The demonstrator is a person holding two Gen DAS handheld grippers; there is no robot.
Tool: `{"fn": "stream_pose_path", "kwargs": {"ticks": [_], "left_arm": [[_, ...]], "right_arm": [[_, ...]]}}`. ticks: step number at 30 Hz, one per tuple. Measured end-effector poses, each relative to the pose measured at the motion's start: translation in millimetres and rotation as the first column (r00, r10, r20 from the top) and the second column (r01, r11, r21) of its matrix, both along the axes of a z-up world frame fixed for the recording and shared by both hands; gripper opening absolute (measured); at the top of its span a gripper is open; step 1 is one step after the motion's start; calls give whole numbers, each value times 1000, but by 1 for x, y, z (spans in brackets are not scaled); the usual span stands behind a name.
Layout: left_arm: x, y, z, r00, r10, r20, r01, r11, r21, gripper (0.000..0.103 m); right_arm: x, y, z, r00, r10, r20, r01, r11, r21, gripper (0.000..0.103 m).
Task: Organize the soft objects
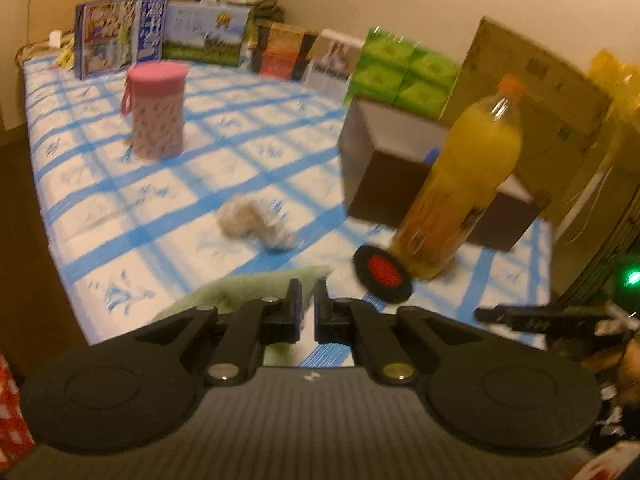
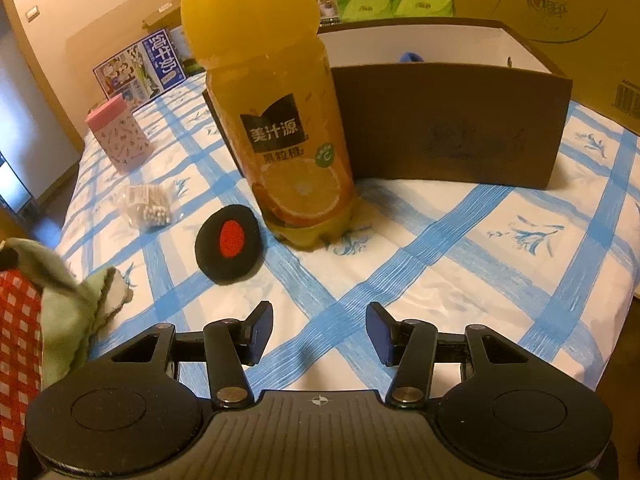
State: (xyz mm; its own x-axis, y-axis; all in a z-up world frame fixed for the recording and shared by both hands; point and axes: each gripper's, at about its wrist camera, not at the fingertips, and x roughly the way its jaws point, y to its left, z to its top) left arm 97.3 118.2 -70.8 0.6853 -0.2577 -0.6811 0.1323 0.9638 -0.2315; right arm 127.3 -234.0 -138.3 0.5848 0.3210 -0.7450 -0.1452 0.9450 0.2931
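**Green cloth at the left gripper, right gripper spread over the bedspread**

The left gripper (image 1: 307, 304) has its jaws drawn narrow, and a pale green cloth (image 1: 248, 292) lies right at its left finger; the blur leaves it unclear whether the cloth is pinched. In the right wrist view the same cloth (image 2: 68, 312) hangs at the left edge. The right gripper (image 2: 319, 332) stands wide apart, holding nothing, above the blue-checked bedspread (image 2: 460, 280). A black round pad with a red centre (image 2: 229, 243) lies just beside an upright orange juice bottle (image 2: 276, 120). Behind the bottle sits an open brown box (image 2: 452, 124). A bag of cotton swabs (image 2: 146, 204) and a pink-lidded canister (image 2: 118, 136) lie farther left.
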Motion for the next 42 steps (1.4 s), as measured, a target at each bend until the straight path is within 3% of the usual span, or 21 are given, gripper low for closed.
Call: {"fn": "stream_pose_path", "kwargs": {"ticks": [2, 4, 7, 12, 22, 27, 29, 32, 33, 34, 37, 42], "left_arm": [[1, 0, -9, 999, 10, -31, -9, 999, 33, 7], [0, 0, -15, 999, 13, -50, -10, 998, 60, 17], [-6, 1, -16, 999, 18, -43, -15, 998, 66, 30], [-5, 10, -14, 998, 52, -33, -49, 994, 93, 42], [12, 29, -45, 986, 146, -77, -136, 983, 121, 49], [26, 39, -66, 979, 169, -112, -161, 984, 73, 50], [31, 39, -73, 978, 169, -124, -162, 985, 64, 50], [36, 40, -78, 981, 156, -113, -151, 987, 47, 37], [37, 39, -78, 983, 148, -106, -143, 989, 48, 28], [38, 40, -78, 985, 137, -101, -133, 990, 44, 13], [40, 45, -76, 988, 121, -95, -121, 993, 9, 6], [39, 55, -56, 991, 133, -27, -134, 990, -35, 4]], "right_arm": [[1, 2, -2, 1000, 6, -6, -6, 1000, -1, 52], [1, 5, -3, 1000, 14, -11, -14, 1000, -8, 52], [2, 7, -4, 1000, 24, -15, -24, 1000, -12, 52], [3, 10, -3, 999, 38, -9, -38, 999, -25, 52], [6, 26, -5, 997, 82, -12, -83, 995, -49, 52], [9, 44, -2, 991, 136, 19, -134, 987, -84, 52], [11, 53, -2, 987, 161, 29, -157, 983, -96, 52], [14, 67, -2, 979, 198, 41, -192, 975, -116, 52], [14, 72, -2, 977, 209, 44, -202, 972, -122, 52], [15, 76, -3, 975, 217, 44, -210, 970, -125, 52], [17, 86, -5, 970, 239, 44, -232, 964, -131, 52], [21, 101, -6, 960, 274, 56, -264, 954, -144, 52]]}}
